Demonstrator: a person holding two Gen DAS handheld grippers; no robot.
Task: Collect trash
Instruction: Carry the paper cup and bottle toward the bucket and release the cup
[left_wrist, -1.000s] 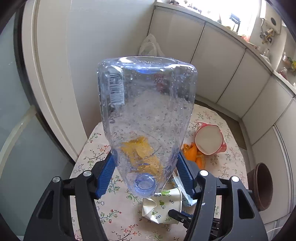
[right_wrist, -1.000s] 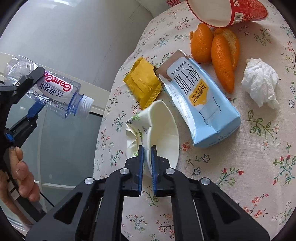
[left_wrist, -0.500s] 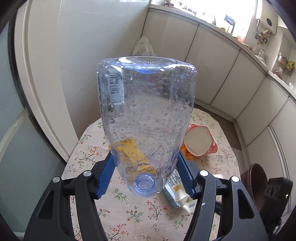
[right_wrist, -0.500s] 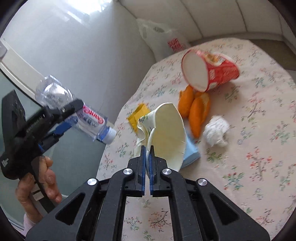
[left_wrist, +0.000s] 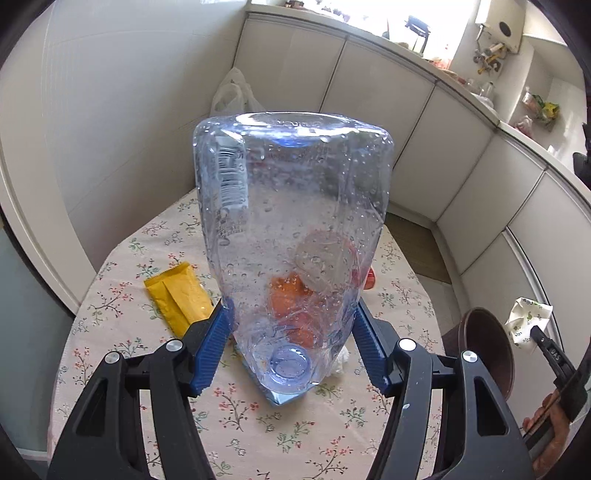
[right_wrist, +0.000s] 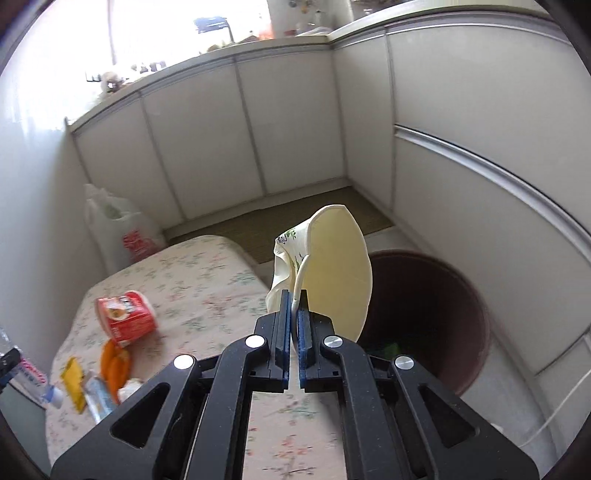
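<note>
The left gripper (left_wrist: 291, 347) has its jaws clamped on the neck end of a clear plastic bottle (left_wrist: 291, 229), which stands up in front of the camera, cap end toward the lens, droplets inside its wall. The right gripper (right_wrist: 294, 314) has its jaws pinched nearly together on the rim of a crushed paper cup (right_wrist: 332, 273), held in the air beside the right edge of the counter (right_wrist: 207, 269) and over the near rim of a brown bin (right_wrist: 443, 314) that stands on the floor just beside that edge. On the flowered cloth of the counter lie a yellow packet (left_wrist: 177, 295), a red cup (right_wrist: 125, 314) tipped on its side, orange peel (right_wrist: 114, 363), a blue carton (right_wrist: 98, 398) and a white tissue (right_wrist: 129, 386), all toward the counter's left side. A white plastic bag (right_wrist: 118, 232) stands on the floor past the counter's far edge, against the wall.
</note>
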